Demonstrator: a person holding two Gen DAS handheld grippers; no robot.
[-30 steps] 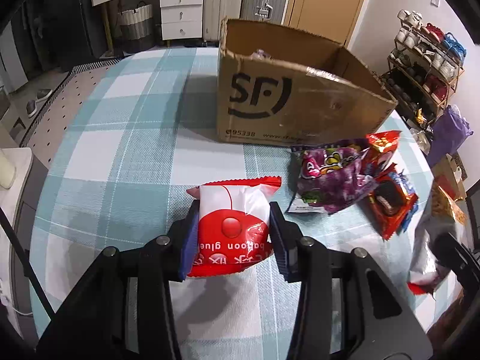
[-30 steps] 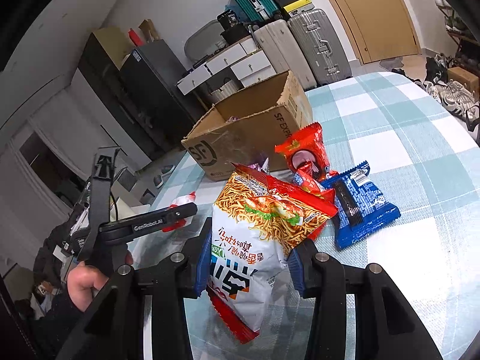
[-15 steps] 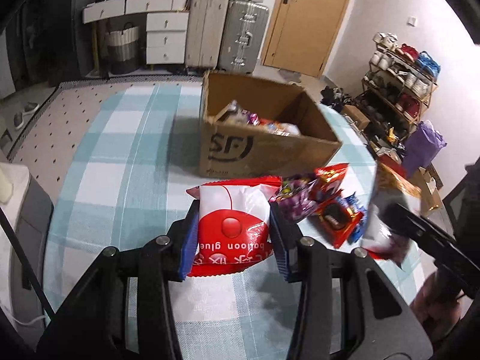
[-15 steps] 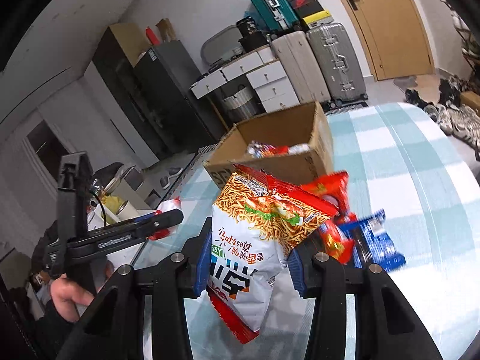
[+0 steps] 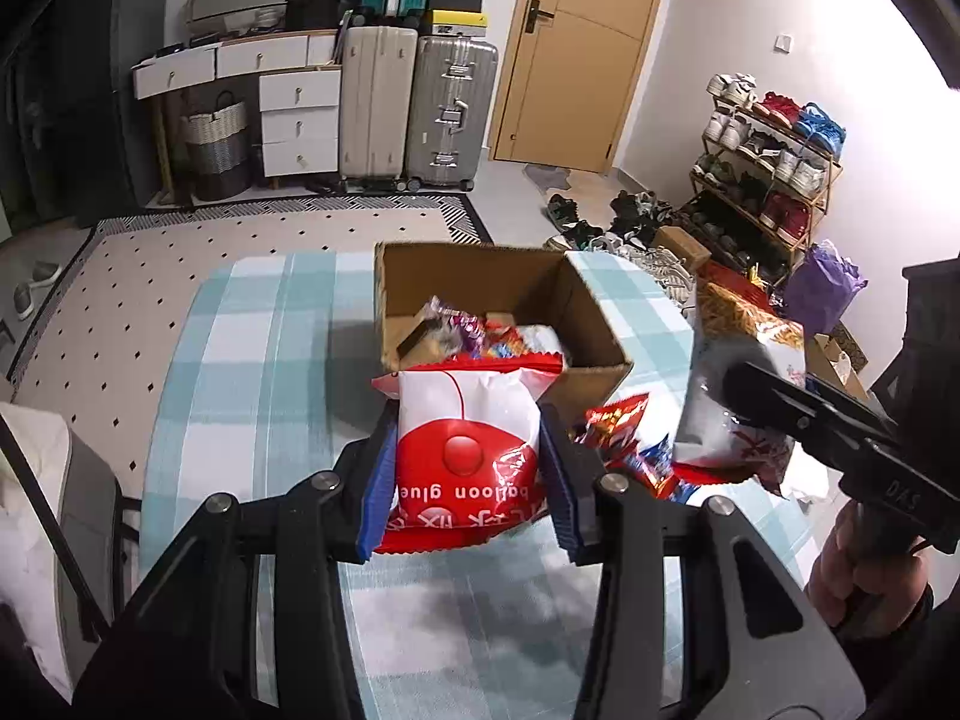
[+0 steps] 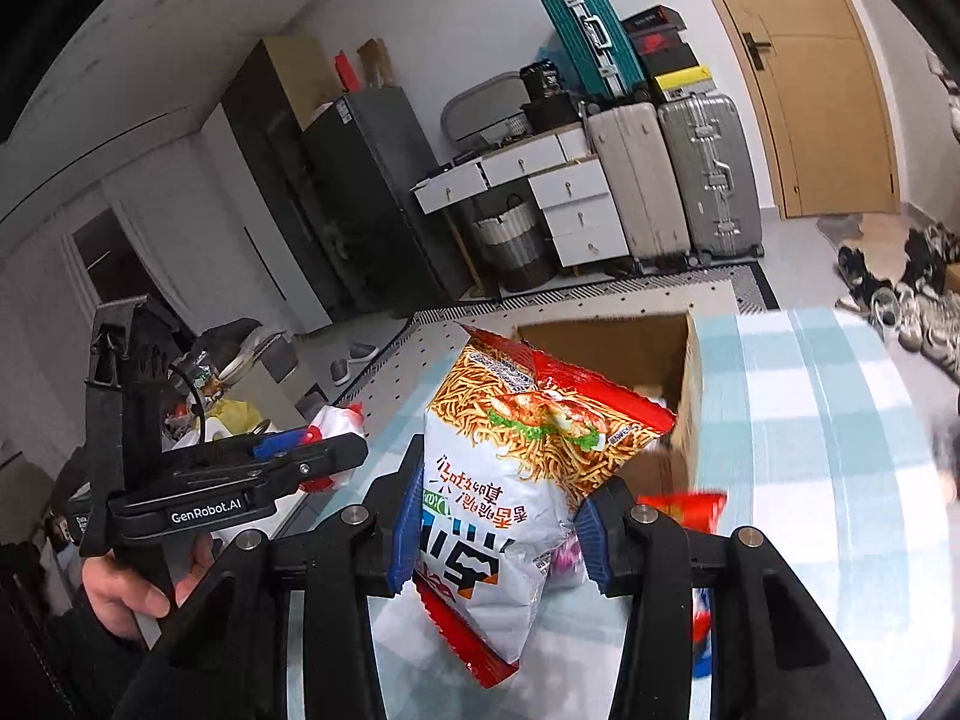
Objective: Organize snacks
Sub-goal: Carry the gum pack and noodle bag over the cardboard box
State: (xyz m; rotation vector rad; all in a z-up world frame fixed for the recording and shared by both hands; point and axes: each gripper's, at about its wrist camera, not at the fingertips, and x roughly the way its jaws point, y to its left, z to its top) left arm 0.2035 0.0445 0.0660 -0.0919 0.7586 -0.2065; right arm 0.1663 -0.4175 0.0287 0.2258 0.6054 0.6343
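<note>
Checked tablecloth [image 5: 240, 420] carries an open cardboard box [image 5: 600, 324] at twelve o'clock from both grippers. Left gripper [image 5: 465, 468] pinches a red-and-white snack packet [image 5: 462, 420], nearer the box; right gripper [image 6: 498, 516] pinches a noodle-snack bag [image 6: 516, 456], long axis upright.

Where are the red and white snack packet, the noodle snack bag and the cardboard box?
Red and white snack packet [image 5: 465, 444]: left wrist view, on its red circle.
Noodle snack bag [image 6: 510, 480]: right wrist view, on its printed front.
Cardboard box [image 5: 480, 282]: left wrist view, on its inner back wall.
</note>
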